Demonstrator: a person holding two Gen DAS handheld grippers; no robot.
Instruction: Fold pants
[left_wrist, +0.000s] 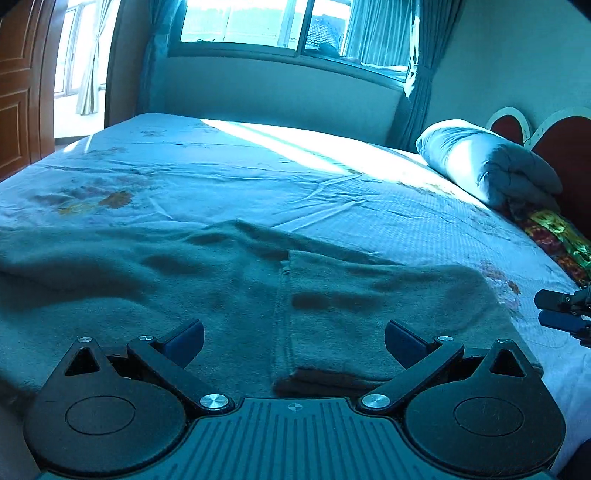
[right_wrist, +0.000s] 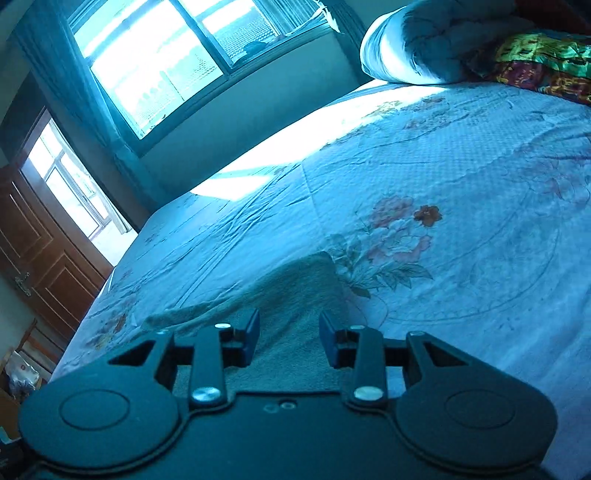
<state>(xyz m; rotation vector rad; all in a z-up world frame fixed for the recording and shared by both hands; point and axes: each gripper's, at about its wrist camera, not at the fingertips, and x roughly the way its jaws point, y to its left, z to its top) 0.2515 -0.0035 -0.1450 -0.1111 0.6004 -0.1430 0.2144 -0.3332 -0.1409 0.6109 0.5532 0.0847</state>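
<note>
Pants (left_wrist: 229, 295) flat on bed (left_wrist: 258, 177), both claws spread.

both views carry a heavy blue-teal cast and are dim away from the window (left_wrist: 266, 22), which is blown out to white. sunlight from it falls as a glaring band across the bed (left_wrist: 295, 147) just below; fisheye distortion bends the room's edges.
</note>
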